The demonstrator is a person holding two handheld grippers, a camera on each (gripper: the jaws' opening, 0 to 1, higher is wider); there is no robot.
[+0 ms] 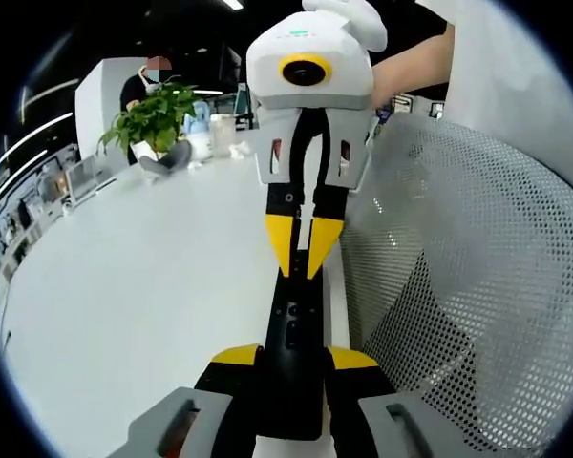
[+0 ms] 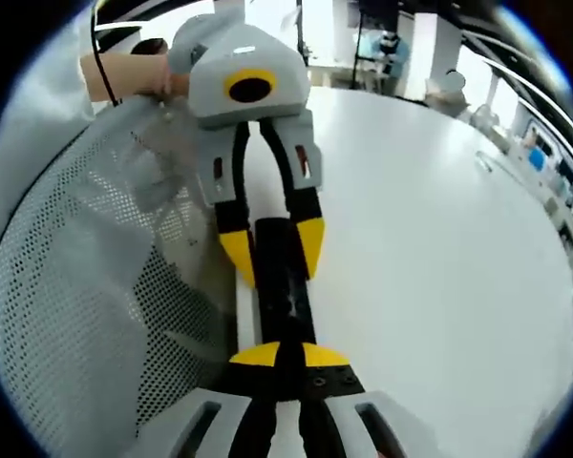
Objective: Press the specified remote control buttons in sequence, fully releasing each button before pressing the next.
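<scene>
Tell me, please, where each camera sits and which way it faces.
Left gripper view: rides the left tool, looking along the remote toward the right tool; a person's arm shows.
Right gripper view: rides the right tool, facing back at the left tool; a hand shows.
Shared: both tools, the remote, white table, mesh chair.

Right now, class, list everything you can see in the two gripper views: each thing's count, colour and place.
remote control: one, black, between the two grippers
table: one, white, beneath the remote control
perforated chair back: one, white, beside the table edge
potted plant: one, green, far side of the table
left gripper: one, yellow-tipped jaws around one end of the remote control
right gripper: one, yellow tips together at the other end
forearm: one, behind the right gripper
</scene>
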